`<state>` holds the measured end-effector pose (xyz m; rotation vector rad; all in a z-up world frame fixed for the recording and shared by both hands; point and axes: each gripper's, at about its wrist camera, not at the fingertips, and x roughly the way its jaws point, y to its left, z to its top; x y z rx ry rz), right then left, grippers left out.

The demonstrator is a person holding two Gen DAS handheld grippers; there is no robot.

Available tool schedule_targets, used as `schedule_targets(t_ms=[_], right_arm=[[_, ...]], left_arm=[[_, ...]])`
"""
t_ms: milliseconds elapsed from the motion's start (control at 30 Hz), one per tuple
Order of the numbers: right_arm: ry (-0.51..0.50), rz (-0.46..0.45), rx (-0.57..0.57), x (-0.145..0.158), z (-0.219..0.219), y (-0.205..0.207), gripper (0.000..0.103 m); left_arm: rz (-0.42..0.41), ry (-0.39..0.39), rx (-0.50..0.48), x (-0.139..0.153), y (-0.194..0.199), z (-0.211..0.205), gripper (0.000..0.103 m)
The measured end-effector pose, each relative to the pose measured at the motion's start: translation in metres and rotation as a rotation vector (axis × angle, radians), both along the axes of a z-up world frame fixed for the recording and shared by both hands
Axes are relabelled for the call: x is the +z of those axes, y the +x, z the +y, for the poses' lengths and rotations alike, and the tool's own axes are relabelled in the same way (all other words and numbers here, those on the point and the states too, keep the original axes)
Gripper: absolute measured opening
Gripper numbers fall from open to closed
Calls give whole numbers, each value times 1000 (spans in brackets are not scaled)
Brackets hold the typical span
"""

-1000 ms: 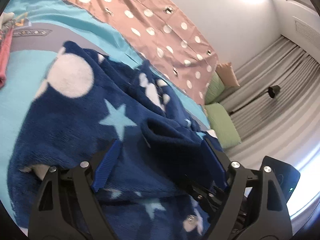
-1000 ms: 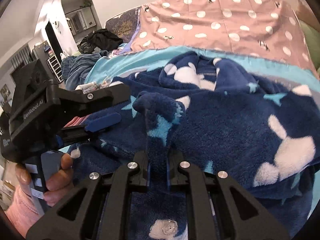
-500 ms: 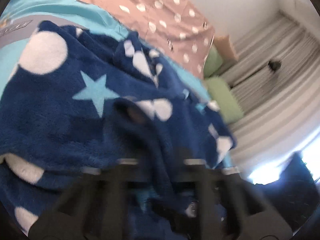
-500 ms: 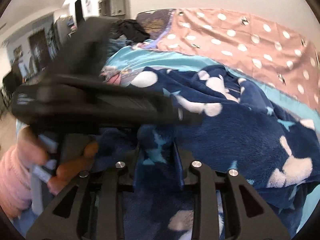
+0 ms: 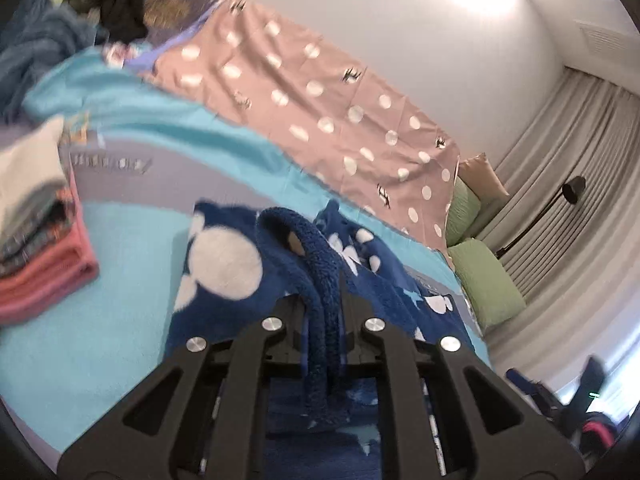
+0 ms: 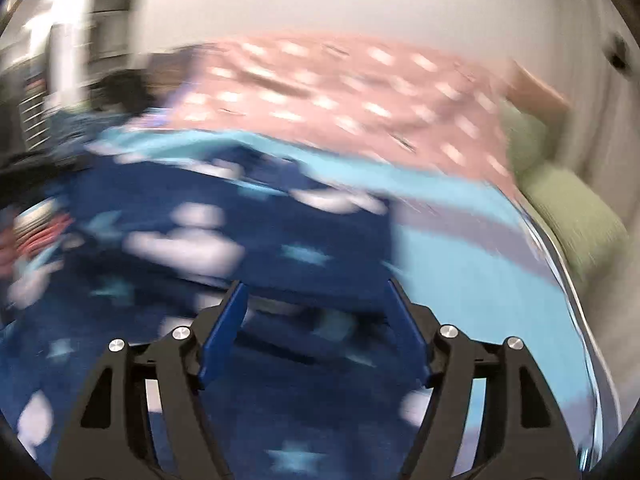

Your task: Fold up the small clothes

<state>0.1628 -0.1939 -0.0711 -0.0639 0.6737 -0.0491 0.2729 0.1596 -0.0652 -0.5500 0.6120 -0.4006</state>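
Observation:
A dark blue fleece garment (image 5: 224, 268) with white spots and pale blue stars lies on the turquoise bed cover (image 5: 120, 320). My left gripper (image 5: 323, 300) is shut on a thick fold of the fleece, which rises in a loop between its fingers. My right gripper (image 6: 314, 292) is open and empty, its blue pads spread wide just above the same fleece garment (image 6: 208, 240). The right wrist view is blurred by motion.
A stack of folded clothes (image 5: 36, 240), pink at the bottom, sits at the left on the bed. A pink spotted sheet (image 5: 320, 112) covers the far side. Green pillows (image 5: 484, 280) lie at the right near grey curtains. Dark clothes are heaped at far left.
My left gripper has closed on a fold of the fleece. My right gripper has let go of the fold it held and opened wide, swinging to the right.

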Motion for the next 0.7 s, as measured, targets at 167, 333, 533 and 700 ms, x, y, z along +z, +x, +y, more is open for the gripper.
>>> schedule_targets(t_ms=[167,333,533,700], right_arm=[[89,155,-143,-33,-44,20,71],[108,178,-186,-39,-50,37,71],[226,258,-346,-58,-89,41,75],[175,245,-359,-55,-82,32,75]], left_arm=[[-22,55,-21,3,-1,-12,10],[-52,22,-6,6,-8,-3,11],[135,197,143,-33,17,6,22],[143,129,208,-30,12,28,39]])
